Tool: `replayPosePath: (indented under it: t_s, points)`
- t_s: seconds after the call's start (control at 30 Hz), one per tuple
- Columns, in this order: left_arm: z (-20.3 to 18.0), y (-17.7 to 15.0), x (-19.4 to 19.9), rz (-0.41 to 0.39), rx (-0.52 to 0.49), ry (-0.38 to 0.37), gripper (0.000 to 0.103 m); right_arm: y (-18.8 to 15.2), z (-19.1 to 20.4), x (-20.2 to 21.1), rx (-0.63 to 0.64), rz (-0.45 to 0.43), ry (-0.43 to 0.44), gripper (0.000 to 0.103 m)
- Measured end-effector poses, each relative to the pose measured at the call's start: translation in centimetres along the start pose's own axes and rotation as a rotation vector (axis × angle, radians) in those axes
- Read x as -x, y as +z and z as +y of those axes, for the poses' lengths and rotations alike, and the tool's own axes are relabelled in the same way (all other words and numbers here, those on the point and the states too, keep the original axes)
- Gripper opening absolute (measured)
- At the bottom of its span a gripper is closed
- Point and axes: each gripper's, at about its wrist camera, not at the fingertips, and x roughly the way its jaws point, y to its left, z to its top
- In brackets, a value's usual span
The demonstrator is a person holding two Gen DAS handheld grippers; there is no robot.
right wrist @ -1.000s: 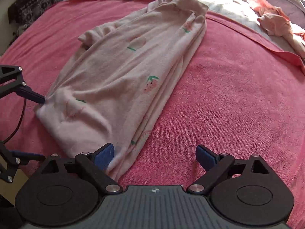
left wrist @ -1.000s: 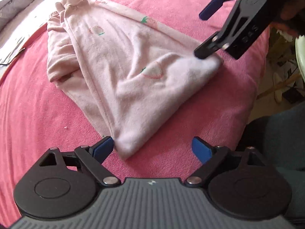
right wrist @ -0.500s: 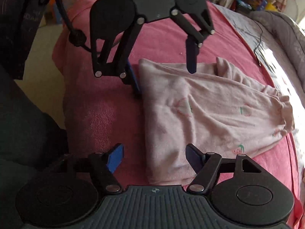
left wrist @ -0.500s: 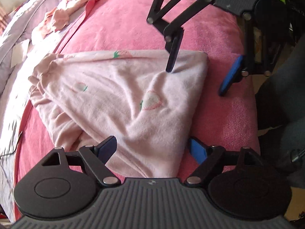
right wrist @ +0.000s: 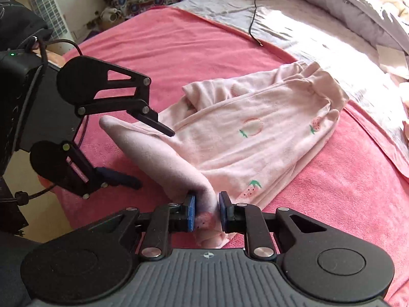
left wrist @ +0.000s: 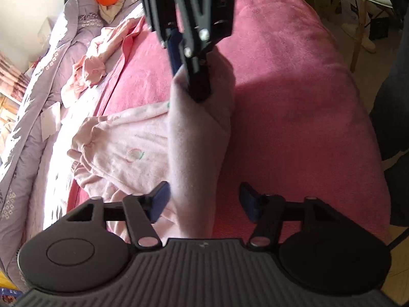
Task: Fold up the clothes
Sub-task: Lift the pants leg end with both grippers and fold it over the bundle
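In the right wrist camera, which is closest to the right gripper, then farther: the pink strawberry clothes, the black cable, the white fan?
1. Pale pink strawberry-print garment: pinched in the right gripper.
2. Thin black cable: on the grey sheet, upper middle.
3. White slatted fan: far top left.

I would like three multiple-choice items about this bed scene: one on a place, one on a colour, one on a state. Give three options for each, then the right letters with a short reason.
1. Where does the black cable lie?
A. on the garment
B. on the grey sheet
C. between the right tongs

2. What colour is the blanket under the garment?
A. rose pink
B. green
C. white

3. In what state are the right tongs?
A. wide open and empty
B. shut on the cable
C. shut on a corner of the garment

Answers:
1 B, the cable runs across the grey sheet beyond the blanket's edge.
2 A, rose pink cloth shows all around the paler garment.
3 C, the jaws have just been closing and both blue pads press the pinched cloth.
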Motion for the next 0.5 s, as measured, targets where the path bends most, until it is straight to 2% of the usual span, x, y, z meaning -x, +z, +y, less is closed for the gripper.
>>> replayPosePath:
  t_s: [0.03, 0.1, 0.13, 0.2, 0.3, 0.33, 0.37, 0.4, 0.5]
  points:
    - [1.2, 0.0, -0.1, 0.006, 0.063, -0.039, 0.033, -0.2, 0.3, 0.1, 0.035, -0.005, 0.005, 0.024]
    - [3.4, 0.0, -0.1, 0.006, 0.188, -0.121, 0.029, -0.9, 1.2, 0.4, 0.120, -0.013, -0.002, 0.038]
    - [4.0, -0.1, 0.0, 0.000, 0.219, -0.138, 0.028, -1.2, 1.8, 0.4, 0.172, -0.014, -0.009, 0.043]
    - [4.8, -0.2, 0.2, -0.012, 0.252, -0.163, 0.026, -1.9, 3.0, 0.2, 0.253, -0.018, -0.017, 0.061]
    - [5.3, -0.3, 0.6, -0.019, 0.275, -0.182, 0.026, -2.8, 4.8, -0.9, 0.373, -0.019, -0.068, 0.066]
    - [5.4, -0.3, 0.7, -0.018, 0.278, -0.188, 0.026, -3.0, 5.0, -1.3, 0.390, -0.008, -0.071, 0.064]
    - [5.4, -0.4, 0.7, -0.016, 0.279, -0.196, 0.026, -3.2, 5.1, -1.7, 0.397, 0.007, -0.067, 0.045]
    - [5.5, -0.5, 0.8, -0.015, 0.280, -0.203, 0.026, -3.2, 4.8, -2.1, 0.379, 0.035, -0.053, 0.015]
    - [5.5, -0.8, 1.2, -0.015, 0.304, -0.253, 0.024, -3.1, 3.5, -1.7, 0.286, 0.065, -0.003, 0.015]
